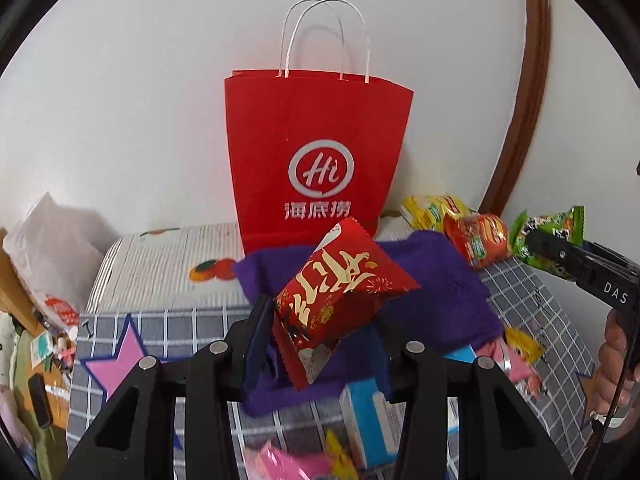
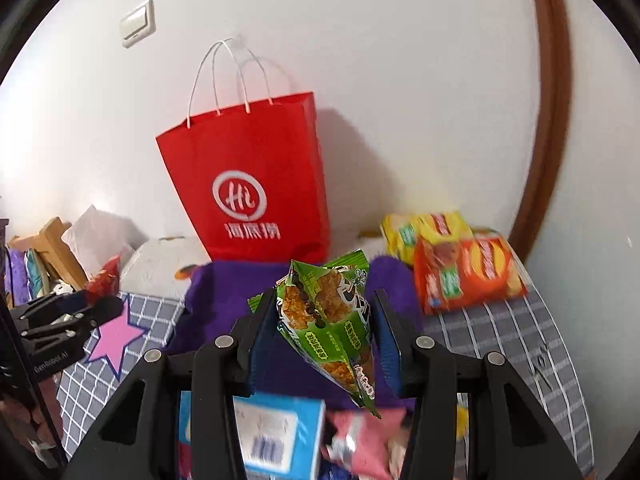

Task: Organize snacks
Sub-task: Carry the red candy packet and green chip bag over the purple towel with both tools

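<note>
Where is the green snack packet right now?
The green snack packet is lifted between the right gripper's fingers, above the purple cloth and in front of the red paper bag.

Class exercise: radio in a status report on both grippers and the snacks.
Left gripper shut on red packet. Right gripper shut on green packet. Red bag upright ahead, nothing blocking.

A white wall (image 1: 120, 100) rises behind, with a pale wall switch (image 2: 138, 24) and a curved brown wooden frame (image 2: 548, 120). A grey checked bedsheet (image 2: 520, 340) bearing a pink star (image 2: 116, 332) lies under a purple cloth (image 1: 440, 280).
</note>
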`<state>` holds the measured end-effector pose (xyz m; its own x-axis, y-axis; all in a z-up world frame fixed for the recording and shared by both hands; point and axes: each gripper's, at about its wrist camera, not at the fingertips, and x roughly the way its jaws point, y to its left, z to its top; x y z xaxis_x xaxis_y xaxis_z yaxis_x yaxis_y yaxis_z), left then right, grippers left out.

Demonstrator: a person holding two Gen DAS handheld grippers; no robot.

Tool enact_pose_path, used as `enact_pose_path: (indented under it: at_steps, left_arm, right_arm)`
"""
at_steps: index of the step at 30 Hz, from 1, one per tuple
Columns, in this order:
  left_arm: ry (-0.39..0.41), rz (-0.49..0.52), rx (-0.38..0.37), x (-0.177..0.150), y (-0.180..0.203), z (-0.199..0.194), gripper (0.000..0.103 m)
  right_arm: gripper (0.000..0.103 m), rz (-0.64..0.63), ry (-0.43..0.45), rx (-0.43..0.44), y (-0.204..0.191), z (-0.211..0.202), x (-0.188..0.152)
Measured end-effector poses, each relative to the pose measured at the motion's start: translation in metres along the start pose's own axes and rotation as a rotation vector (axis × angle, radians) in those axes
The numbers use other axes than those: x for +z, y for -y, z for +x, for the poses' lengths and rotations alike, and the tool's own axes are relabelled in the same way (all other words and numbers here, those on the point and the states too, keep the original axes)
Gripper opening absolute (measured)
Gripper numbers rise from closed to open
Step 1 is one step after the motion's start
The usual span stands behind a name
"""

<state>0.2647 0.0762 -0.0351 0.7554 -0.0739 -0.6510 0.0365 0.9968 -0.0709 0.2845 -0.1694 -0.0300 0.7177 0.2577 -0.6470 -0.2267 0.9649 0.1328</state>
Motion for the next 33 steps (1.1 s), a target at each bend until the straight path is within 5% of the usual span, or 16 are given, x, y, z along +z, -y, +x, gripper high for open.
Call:
enact_pose_path:
  at_steps: [15, 33]
  left_arm:
    - [-0.043, -0.011, -0.037, 0.04, 0.009, 0.085, 0.042]
    - [-0.241, -0.017, 0.022, 0.012, -0.009, 0.165, 0.042]
  right_arm:
    - [0.046, 0.015, -0.003, 0.09, -0.006, 0.088, 0.045]
    - [0.046, 0.039, -0.347, 0.003, 0.038, 0.203, -0.001]
